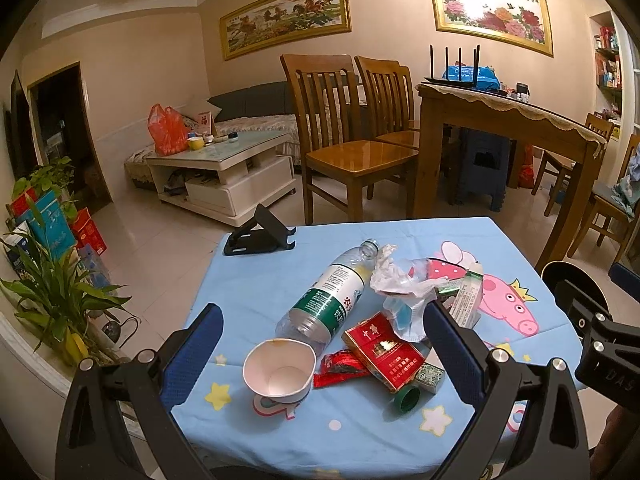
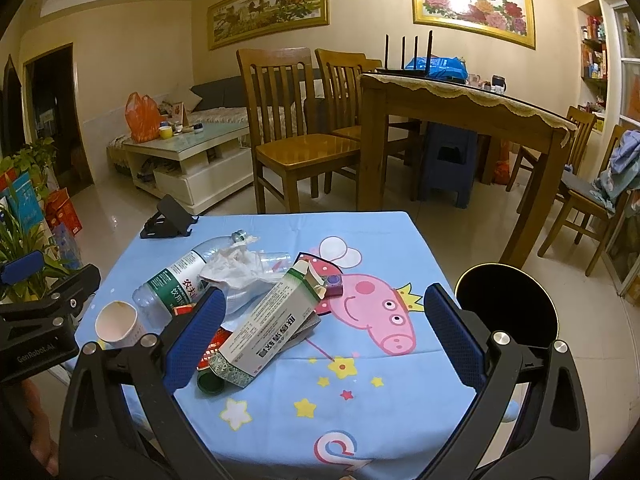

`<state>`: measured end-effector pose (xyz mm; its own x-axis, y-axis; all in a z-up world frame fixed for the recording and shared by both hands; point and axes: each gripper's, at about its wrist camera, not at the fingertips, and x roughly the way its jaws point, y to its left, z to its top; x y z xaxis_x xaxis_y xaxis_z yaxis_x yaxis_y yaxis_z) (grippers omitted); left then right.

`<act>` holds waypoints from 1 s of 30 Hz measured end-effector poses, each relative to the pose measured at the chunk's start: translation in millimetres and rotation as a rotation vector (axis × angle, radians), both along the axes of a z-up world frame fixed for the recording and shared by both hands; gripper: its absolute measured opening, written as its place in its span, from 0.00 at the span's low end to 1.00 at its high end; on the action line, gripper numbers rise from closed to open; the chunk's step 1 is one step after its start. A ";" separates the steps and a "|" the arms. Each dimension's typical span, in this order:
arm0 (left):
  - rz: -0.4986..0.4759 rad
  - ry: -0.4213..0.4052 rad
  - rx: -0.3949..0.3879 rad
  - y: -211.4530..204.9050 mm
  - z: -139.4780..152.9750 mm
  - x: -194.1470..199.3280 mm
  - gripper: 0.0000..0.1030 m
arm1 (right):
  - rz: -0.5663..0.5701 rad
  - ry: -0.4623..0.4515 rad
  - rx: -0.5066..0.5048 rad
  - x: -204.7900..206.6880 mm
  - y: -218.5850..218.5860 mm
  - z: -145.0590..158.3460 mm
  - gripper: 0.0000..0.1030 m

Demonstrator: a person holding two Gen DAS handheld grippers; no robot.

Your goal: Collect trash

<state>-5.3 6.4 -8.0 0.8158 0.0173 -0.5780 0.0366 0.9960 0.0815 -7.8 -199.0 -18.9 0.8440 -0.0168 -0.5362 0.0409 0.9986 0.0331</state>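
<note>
Trash heap on surface (image 1: 256,304): bottle (image 1: 326,300), cup (image 1: 279,372), red pack (image 1: 383,350), carton (image 2: 268,328), cap (image 1: 406,397). Left tongs (image 1: 322,344) wide apart, empty; right tongs (image 2: 320,336) likewise, heap at 10 o'clock.

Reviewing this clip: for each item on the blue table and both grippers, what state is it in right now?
Left gripper: open, empty.
Right gripper: open, empty.
Water bottle: lying down, uncapped.
Green cap: off, loose on cloth.
Paper cup: tipped, squashed, empty.
Red cigarette pack: lying flat.
Medicine box: flap open, tilted.
Phone stand: unfolded, empty.
</note>
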 end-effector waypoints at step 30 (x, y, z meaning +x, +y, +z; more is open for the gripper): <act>0.005 0.002 -0.001 3.7 2.5 1.0 0.94 | 0.007 0.007 0.009 1.2 2.1 -1.0 0.95</act>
<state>-4.3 10.2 -5.5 0.8147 0.0211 -0.5794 0.0317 0.9962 0.0808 -6.5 -196.9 -19.9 0.8404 -0.0061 -0.5420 0.0340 0.9986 0.0414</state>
